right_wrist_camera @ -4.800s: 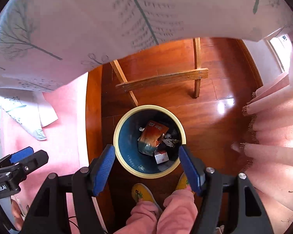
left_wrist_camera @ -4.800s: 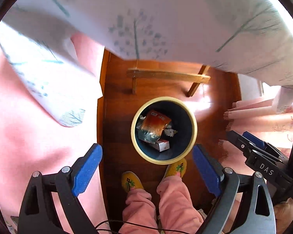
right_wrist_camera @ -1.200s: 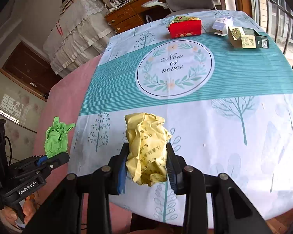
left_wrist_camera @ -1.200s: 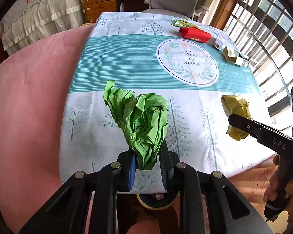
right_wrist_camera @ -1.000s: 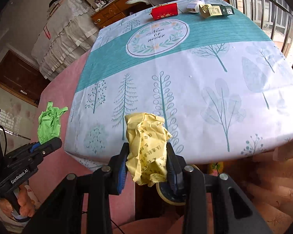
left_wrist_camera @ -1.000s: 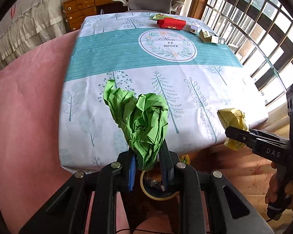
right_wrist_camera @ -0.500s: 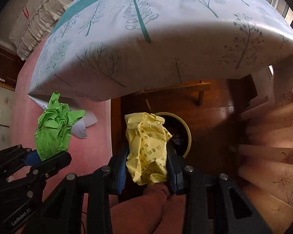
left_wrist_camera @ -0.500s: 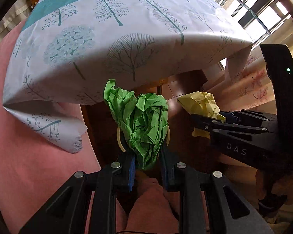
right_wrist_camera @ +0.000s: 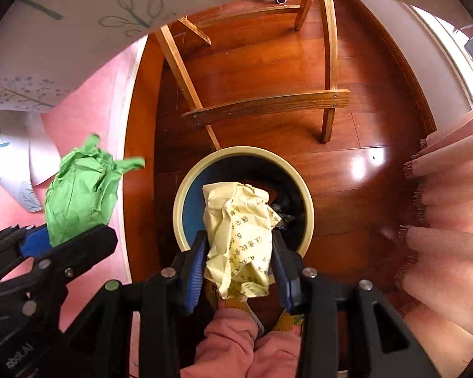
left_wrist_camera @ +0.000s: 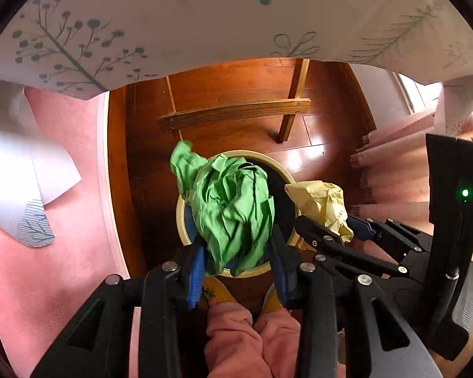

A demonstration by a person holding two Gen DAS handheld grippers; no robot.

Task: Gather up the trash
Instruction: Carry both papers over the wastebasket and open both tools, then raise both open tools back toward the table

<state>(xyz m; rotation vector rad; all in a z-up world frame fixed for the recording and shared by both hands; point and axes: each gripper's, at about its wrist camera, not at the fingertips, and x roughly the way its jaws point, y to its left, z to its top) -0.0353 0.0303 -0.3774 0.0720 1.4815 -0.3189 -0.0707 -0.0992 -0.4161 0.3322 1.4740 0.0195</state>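
My left gripper is shut on a crumpled green paper, held above the round bin with a cream rim and dark blue inside. My right gripper is shut on a crumpled yellow paper, also held over the bin. The green paper in the left gripper shows at the left of the right wrist view, off to the side of the bin. The yellow paper shows right of the bin in the left wrist view. Dark trash lies inside the bin.
The bin stands on a wooden floor under the table, whose white tree-print cloth hangs above. Wooden chair legs and a crossbar stand just behind the bin. Pink carpet lies left, pink curtains right. The person's slippered feet are in front.
Both grippers have swung down from the tabletop to point at the floor, carrying the green and yellow papers over the bin. The bin is closer and more centred than half a second ago.
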